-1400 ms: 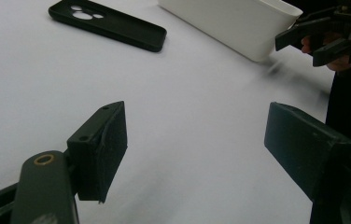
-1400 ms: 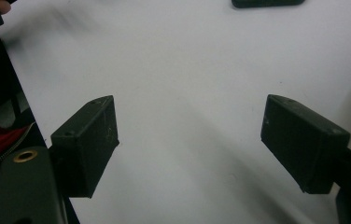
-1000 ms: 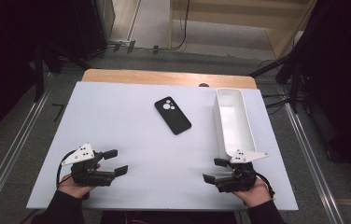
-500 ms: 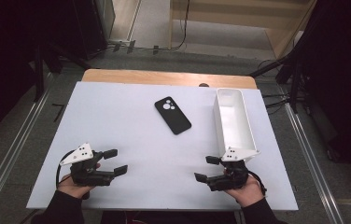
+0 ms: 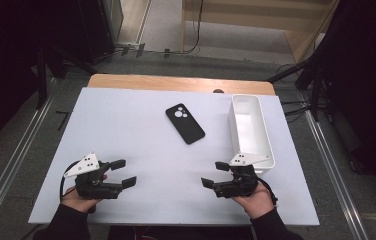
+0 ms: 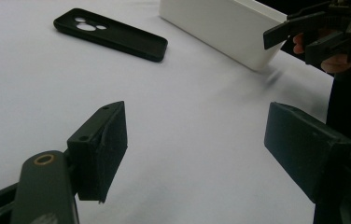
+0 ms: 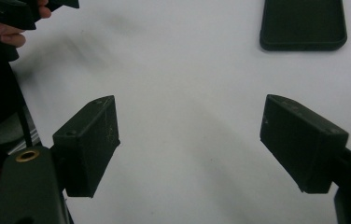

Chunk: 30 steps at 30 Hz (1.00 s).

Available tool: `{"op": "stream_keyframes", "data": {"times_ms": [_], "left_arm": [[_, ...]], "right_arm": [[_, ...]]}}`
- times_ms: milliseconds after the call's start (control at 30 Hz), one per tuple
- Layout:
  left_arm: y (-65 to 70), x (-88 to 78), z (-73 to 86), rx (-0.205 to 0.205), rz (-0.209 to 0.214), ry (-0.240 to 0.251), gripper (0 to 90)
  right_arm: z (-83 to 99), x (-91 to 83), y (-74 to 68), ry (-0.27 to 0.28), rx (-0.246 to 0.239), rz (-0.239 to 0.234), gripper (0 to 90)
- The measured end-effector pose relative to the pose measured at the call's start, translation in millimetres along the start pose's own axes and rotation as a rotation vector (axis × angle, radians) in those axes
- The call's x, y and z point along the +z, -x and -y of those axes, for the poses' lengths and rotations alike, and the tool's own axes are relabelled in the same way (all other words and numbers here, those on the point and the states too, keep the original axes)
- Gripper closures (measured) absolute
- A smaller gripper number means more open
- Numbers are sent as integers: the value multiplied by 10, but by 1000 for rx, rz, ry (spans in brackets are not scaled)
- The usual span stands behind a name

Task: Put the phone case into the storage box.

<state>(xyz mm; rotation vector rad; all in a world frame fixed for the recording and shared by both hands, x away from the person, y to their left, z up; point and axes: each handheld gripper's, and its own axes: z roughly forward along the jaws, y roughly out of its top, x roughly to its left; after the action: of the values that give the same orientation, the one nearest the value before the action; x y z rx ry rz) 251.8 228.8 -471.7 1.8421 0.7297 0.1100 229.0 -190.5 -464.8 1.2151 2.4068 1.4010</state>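
A person sits at the near edge of a white desk [image 5: 141, 130] and holds a black gripper in each hand.

The left gripper [image 5: 125, 171] is near the near left corner of the desk. Its jaws are spread wide apart and there is nothing between them. In the left gripper view its two black pads [image 6: 102, 149] stand far from each other, with only the white top of the desk between.

The right gripper [image 5: 215, 174] is near the near edge, toward the right side. Its jaws are spread apart too, and they hold nothing. It points to the left, toward the other gripper. It sits just beside the near end of the white tray [image 5: 252, 150], and its grey plate hides part of that end in the high view.

A black phone case [image 5: 185, 123] lies flat in the middle of the desk, a bit toward the far edge. Its camera holes face up. It is well apart from both grippers. Nothing touches it.

The white tray is long and thin. It runs along the right side of the desk, from near the far right corner toward the near edge. The phone case lies to the left of it, not touching it.
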Motion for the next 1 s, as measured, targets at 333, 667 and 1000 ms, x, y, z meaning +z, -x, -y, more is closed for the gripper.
{"op": "stream_keyframes", "data": {"times_ms": [333,667,1000], "left_arm": [[-10,-31,-2,56,-23,63,209],[-29,-43,-5,43,-23,72,206],[-14,-40,-12,49,-15,78,206]], "right_arm": [[-95,38,-1,50,10,33,180],[-194,103,22,62,23,47,178],[-316,153,55,88,33,67,175]]}}
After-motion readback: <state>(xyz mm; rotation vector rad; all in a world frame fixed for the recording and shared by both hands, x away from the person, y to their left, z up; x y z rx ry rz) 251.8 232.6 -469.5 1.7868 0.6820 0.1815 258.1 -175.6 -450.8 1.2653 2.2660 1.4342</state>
